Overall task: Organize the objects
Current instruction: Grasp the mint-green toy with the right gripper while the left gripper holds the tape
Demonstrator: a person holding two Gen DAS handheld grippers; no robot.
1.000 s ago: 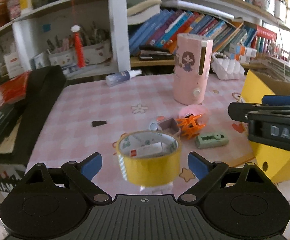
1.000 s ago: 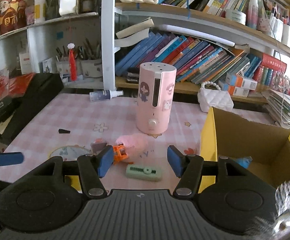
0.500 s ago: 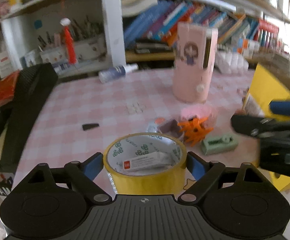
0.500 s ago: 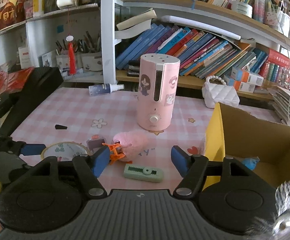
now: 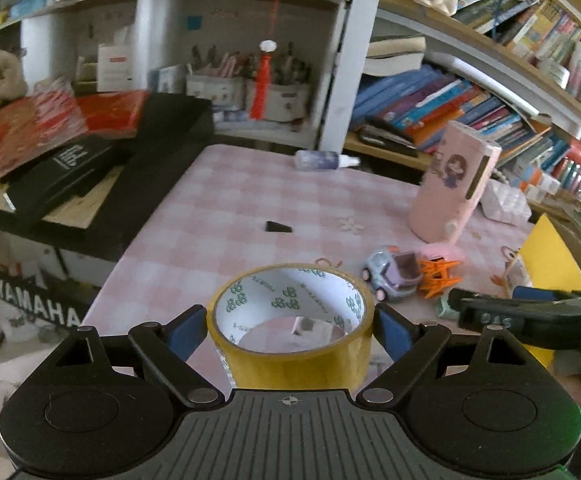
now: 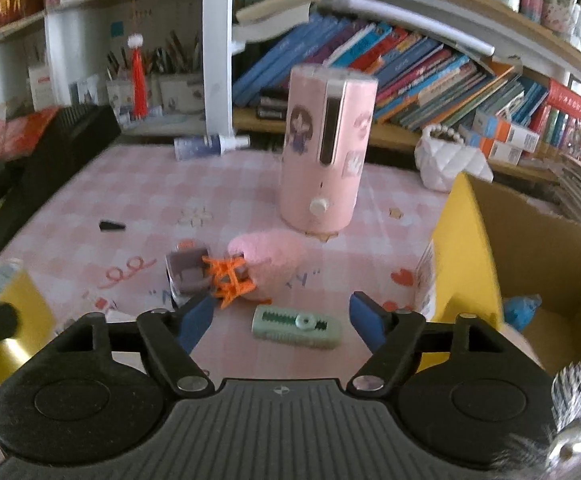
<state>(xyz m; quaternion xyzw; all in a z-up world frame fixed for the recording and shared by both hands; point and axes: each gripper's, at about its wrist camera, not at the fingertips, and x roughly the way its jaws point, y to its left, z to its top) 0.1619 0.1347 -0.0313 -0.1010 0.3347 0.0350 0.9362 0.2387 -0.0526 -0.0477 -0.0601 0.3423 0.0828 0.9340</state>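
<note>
Left tongs (image 5: 290,326) now clamp the tape roll (image 5: 290,322), lifted clear of the surface (image 5: 230,216) nr its front-left corner; prev. it sat there ungripped. Right tongs (image 6: 282,318) wide open, empty, above green clip (image 6: 296,327). Next, prob.: box (image 6: 530,256).

One tape roll (image 5: 290,320), perhaps two toys (image 5: 390,276).

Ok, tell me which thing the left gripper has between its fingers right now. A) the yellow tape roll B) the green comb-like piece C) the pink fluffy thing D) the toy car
A: in the left wrist view the left gripper has its blue fingers pressed against both sides of the yellow tape roll, while the toy car sits apart on the table farther ahead.
</note>
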